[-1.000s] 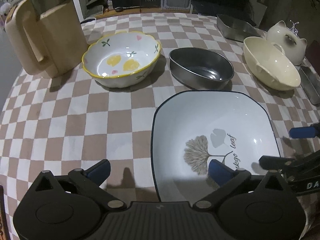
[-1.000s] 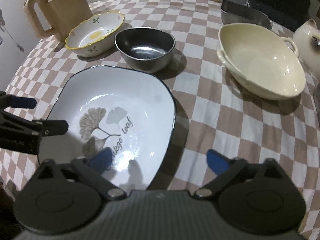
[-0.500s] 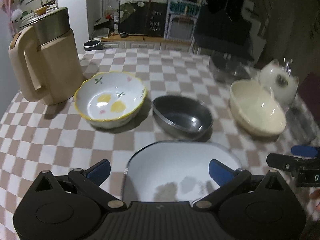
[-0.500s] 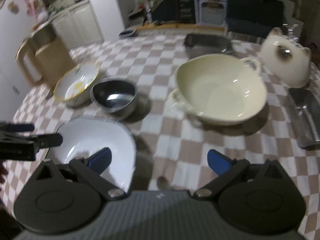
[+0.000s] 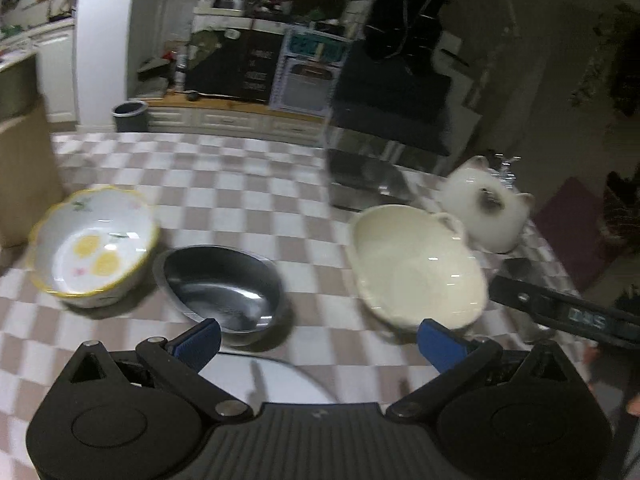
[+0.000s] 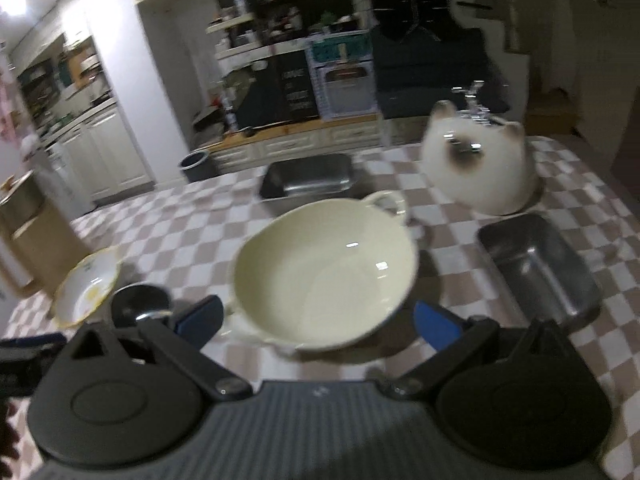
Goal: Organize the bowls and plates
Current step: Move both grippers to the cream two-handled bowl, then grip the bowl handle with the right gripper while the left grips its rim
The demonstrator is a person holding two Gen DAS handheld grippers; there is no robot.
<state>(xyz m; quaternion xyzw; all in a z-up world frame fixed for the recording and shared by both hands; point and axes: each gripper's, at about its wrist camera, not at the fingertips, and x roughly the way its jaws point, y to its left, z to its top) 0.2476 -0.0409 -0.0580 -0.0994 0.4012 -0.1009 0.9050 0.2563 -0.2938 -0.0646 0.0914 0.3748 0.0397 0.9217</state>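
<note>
On the checked tablecloth, a floral bowl (image 5: pixel 92 256) with a yellow rim stands at the left. A steel bowl (image 5: pixel 224 284) sits beside it and a cream two-handled bowl (image 5: pixel 416 264) further right. Only the far rim of a white plate (image 5: pixel 280 380) shows, just under my left gripper (image 5: pixel 318 340), which is open and holds nothing. My right gripper (image 6: pixel 318 322) is open too and hangs empty in front of the cream bowl (image 6: pixel 324 268). The floral bowl (image 6: pixel 88 288) and steel bowl (image 6: pixel 140 304) lie to its left.
A white cat-shaped jar (image 6: pixel 476 172) stands behind the cream bowl. One steel loaf pan (image 6: pixel 540 272) lies at the right, another (image 6: pixel 308 184) at the back. A beige jug (image 6: pixel 36 240) stands far left. The right gripper's arm (image 5: pixel 560 308) crosses the left wrist view's right side.
Both grippers have lifted and tipped up away from the white plate, so it has dropped almost out of view. The right gripper has swung right to face the cream bowl.
</note>
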